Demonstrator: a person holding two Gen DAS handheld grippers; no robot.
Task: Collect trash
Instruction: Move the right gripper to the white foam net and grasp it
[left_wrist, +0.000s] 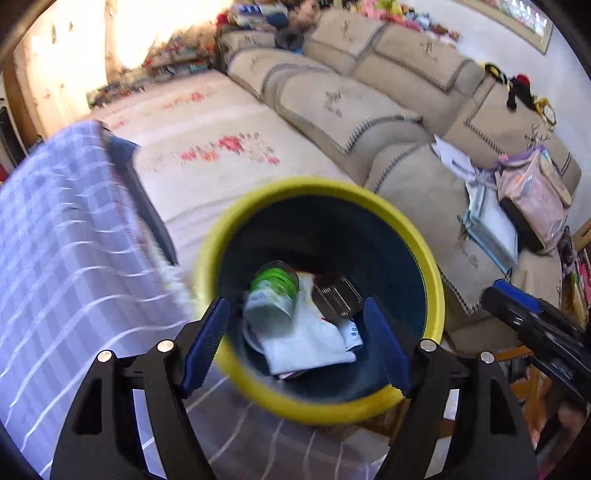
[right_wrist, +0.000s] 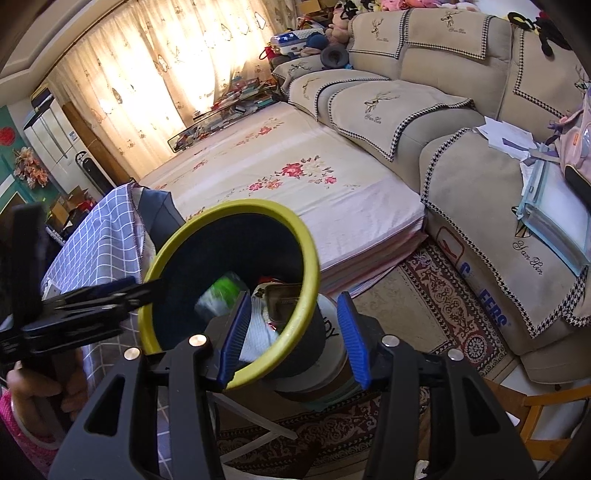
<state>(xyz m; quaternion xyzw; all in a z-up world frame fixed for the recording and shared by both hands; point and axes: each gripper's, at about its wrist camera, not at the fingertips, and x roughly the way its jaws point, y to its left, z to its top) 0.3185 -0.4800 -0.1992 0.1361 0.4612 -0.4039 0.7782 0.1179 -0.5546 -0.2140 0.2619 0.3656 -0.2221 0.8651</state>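
A dark bin with a yellow rim (left_wrist: 436, 280) stands beside the table; it also shows in the right wrist view (right_wrist: 312, 273). Inside lie a green-labelled bottle (left_wrist: 275, 295), white paper (left_wrist: 314, 339) and a dark crumpled can (left_wrist: 338, 299). My left gripper (left_wrist: 295, 343) is open and empty right above the bin's mouth. My right gripper (right_wrist: 295, 339) is open and empty, its fingers either side of the bin's near rim. It shows at the right edge of the left wrist view (left_wrist: 524, 314). The left gripper shows at the left of the right wrist view (right_wrist: 110, 295).
A table with a purple checked cloth (left_wrist: 55, 240) is to the left of the bin. A low mattress with a flowered sheet (right_wrist: 295, 166) lies behind it. A beige sofa (right_wrist: 461, 155) holds papers and a pink bag (left_wrist: 532, 195). A patterned rug (right_wrist: 443, 302) covers the floor.
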